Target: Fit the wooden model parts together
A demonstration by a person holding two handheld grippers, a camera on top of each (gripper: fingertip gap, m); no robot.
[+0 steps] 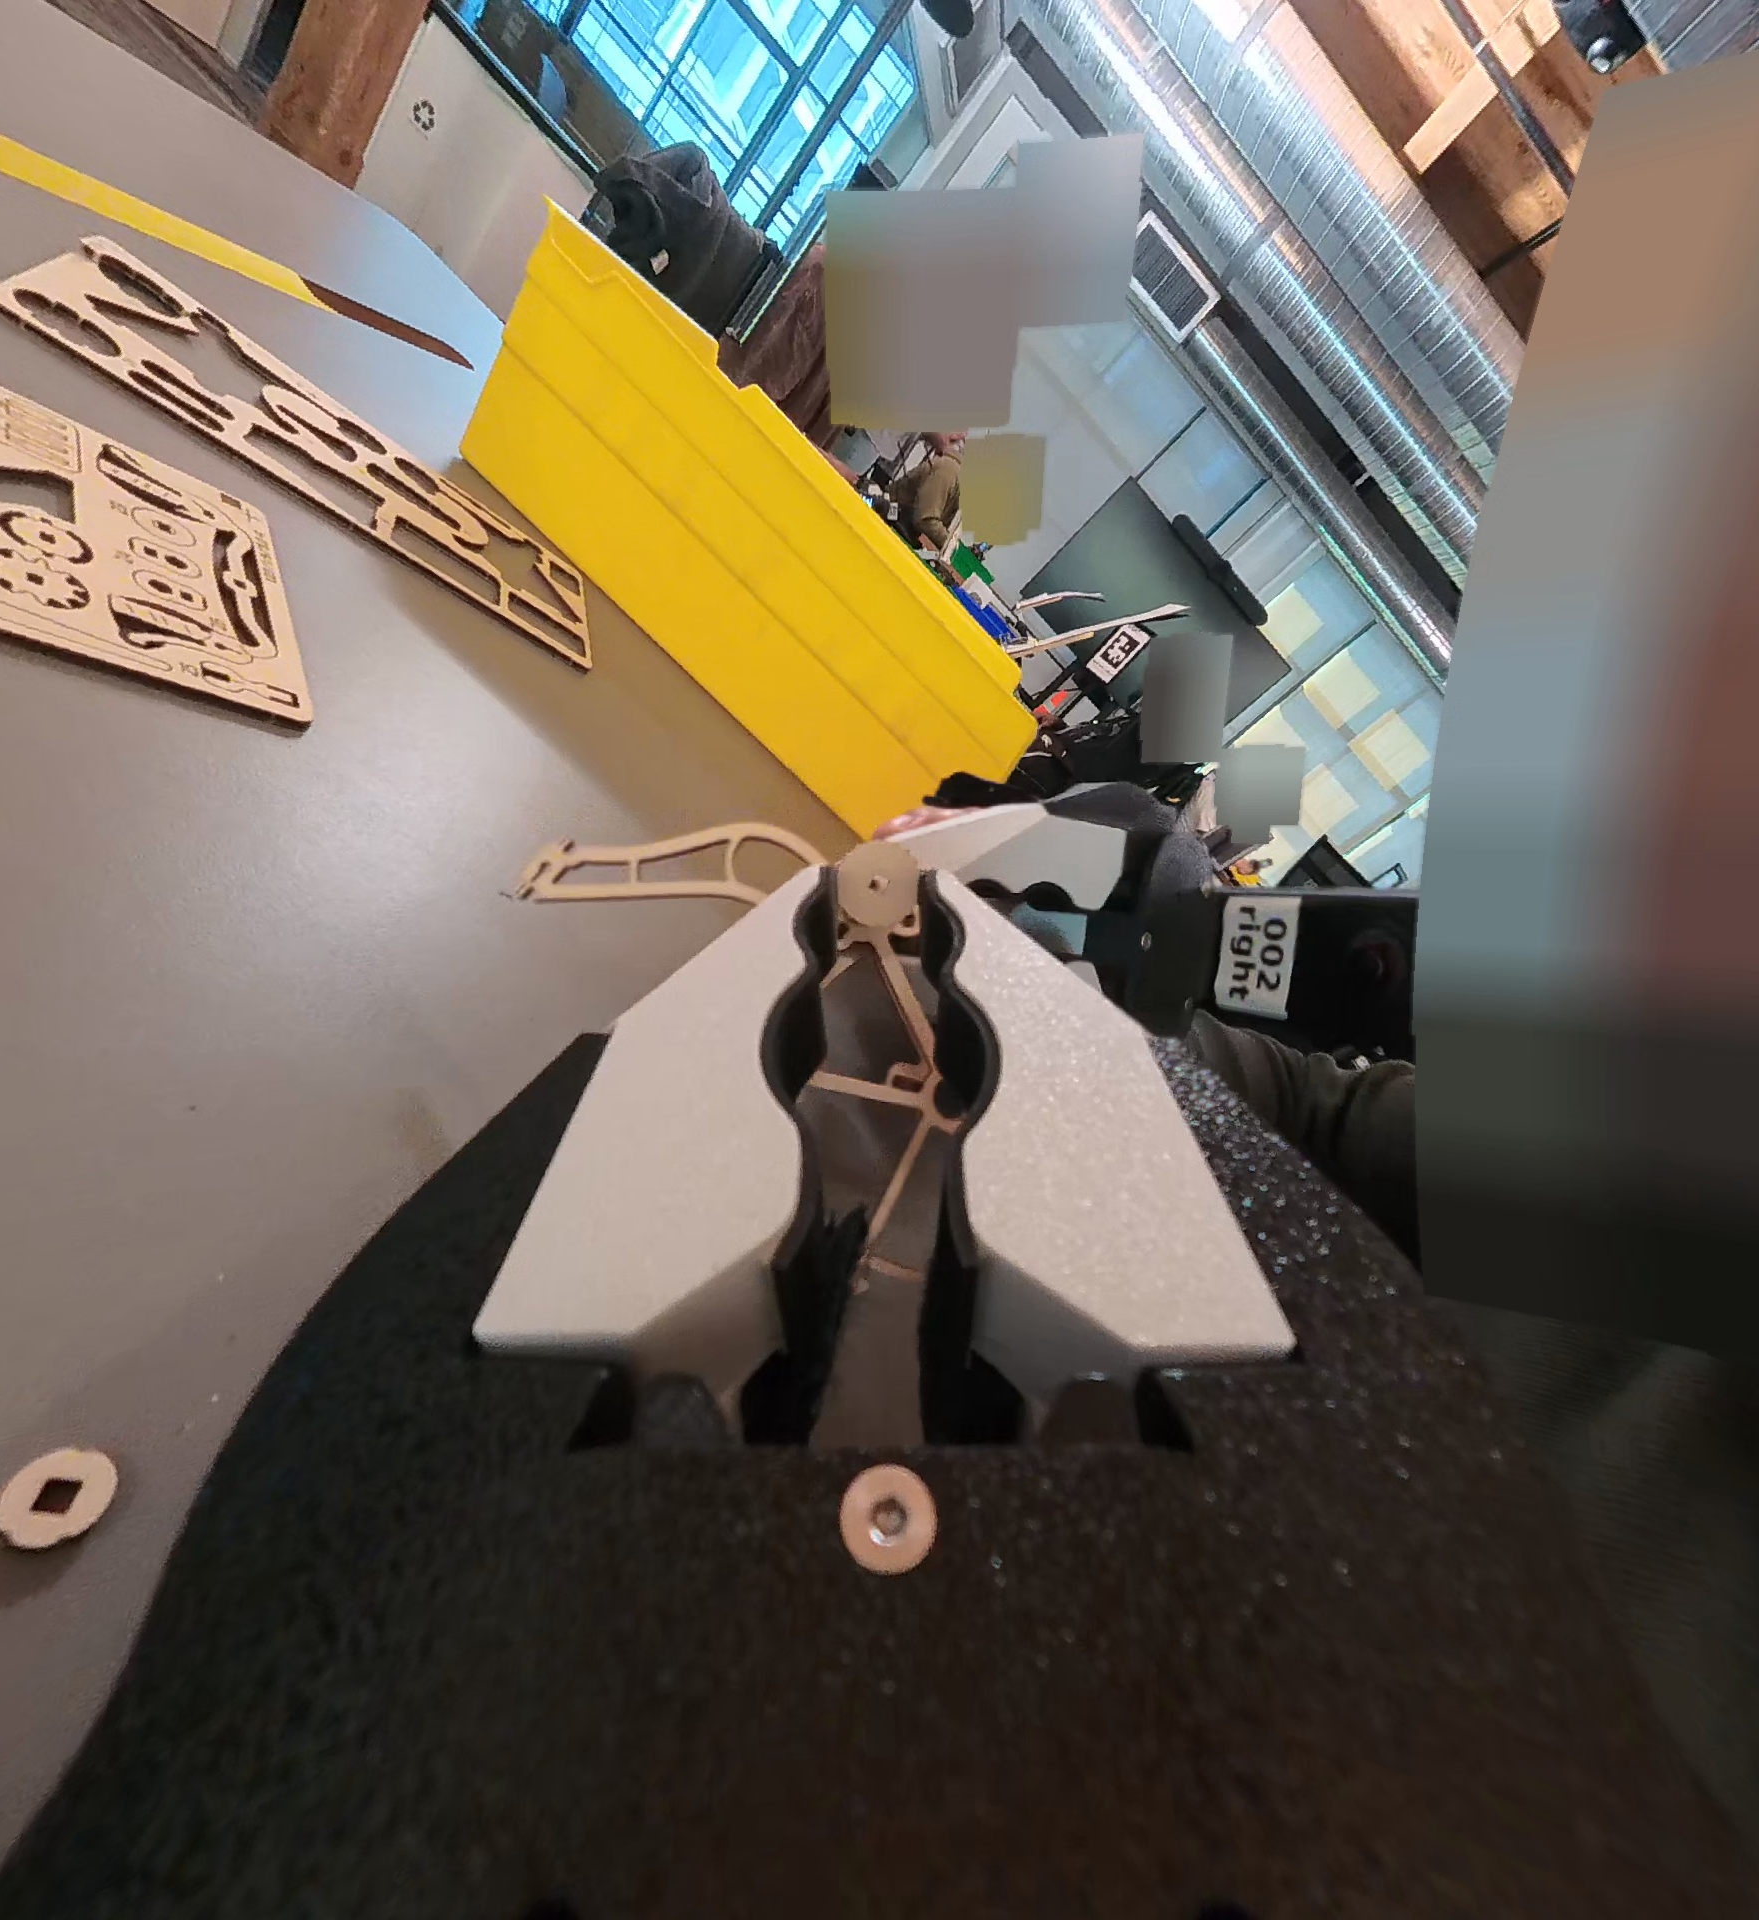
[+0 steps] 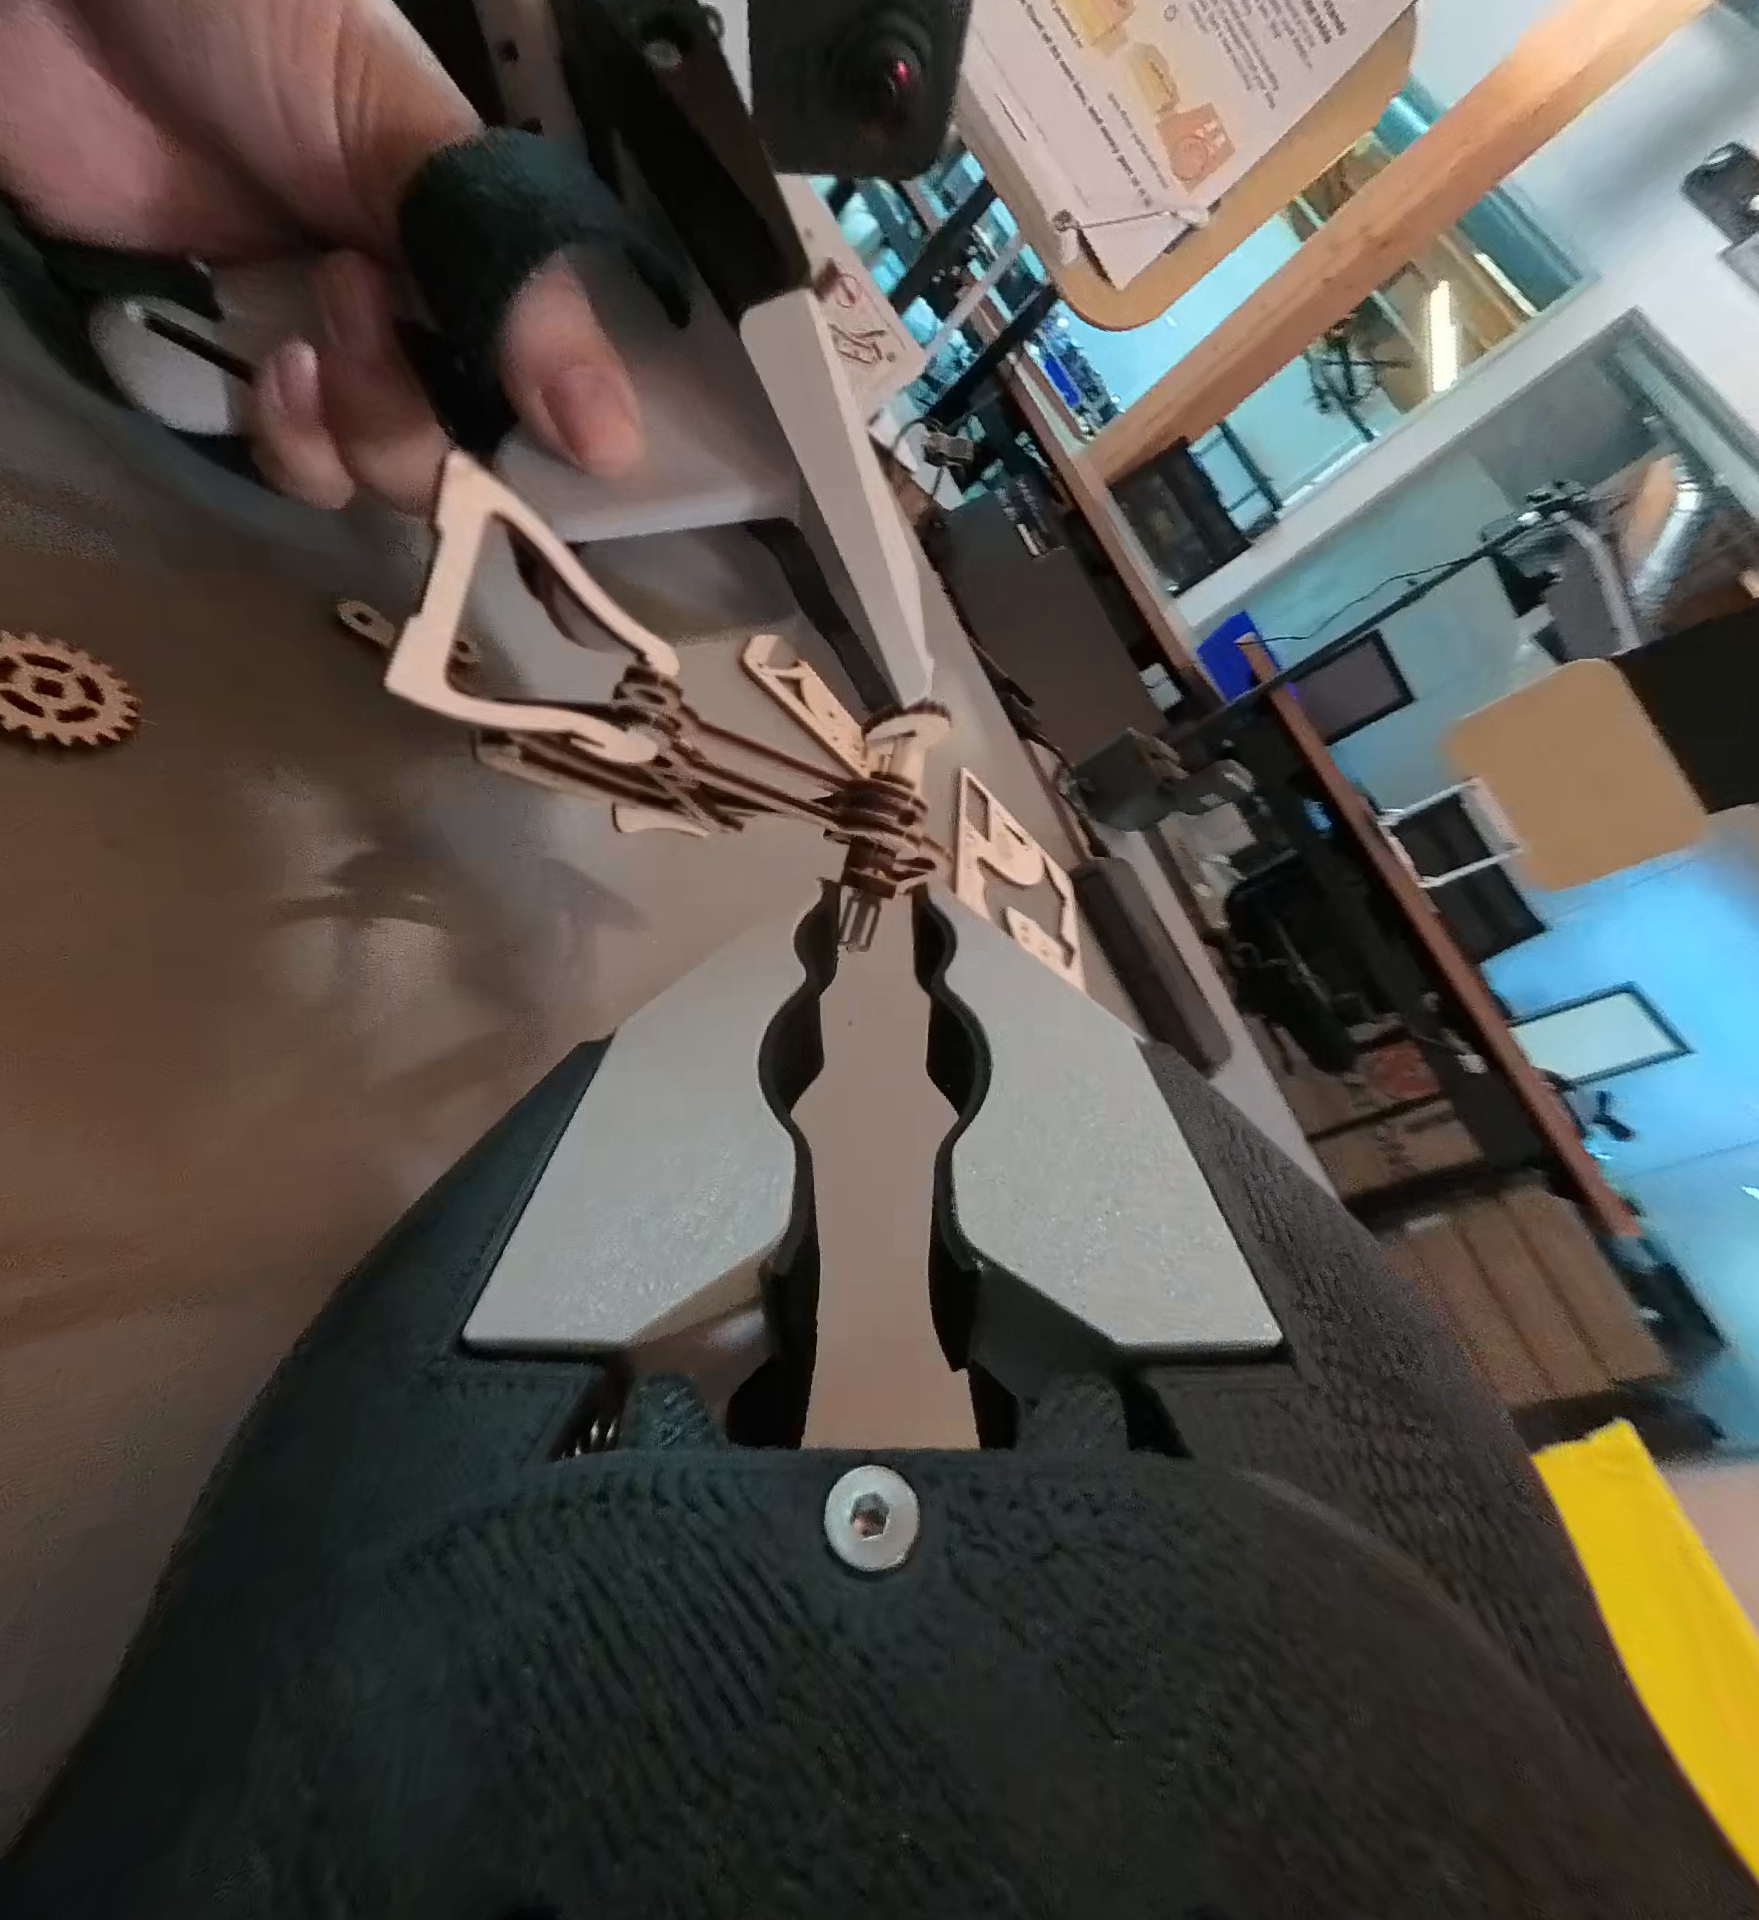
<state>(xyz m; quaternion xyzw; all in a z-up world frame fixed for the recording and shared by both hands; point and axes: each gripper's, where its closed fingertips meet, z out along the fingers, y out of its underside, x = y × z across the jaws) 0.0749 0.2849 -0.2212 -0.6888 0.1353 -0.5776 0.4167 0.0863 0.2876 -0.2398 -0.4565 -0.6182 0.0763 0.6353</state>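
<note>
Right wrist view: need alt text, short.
The right gripper pinches the end of a pale laser-cut wooden model assembly, whose other end the left gripper meets from above, a hand behind it. A loose wooden gear lies on the grey table to the left.

Matt grey table (image 1: 231, 1039), pale plywood sheets (image 1: 127, 551)

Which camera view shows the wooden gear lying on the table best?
The right wrist view: the wooden gear lies flat on the table at the left edge, teeth and centre holes clear. The left wrist view does not show it.
</note>
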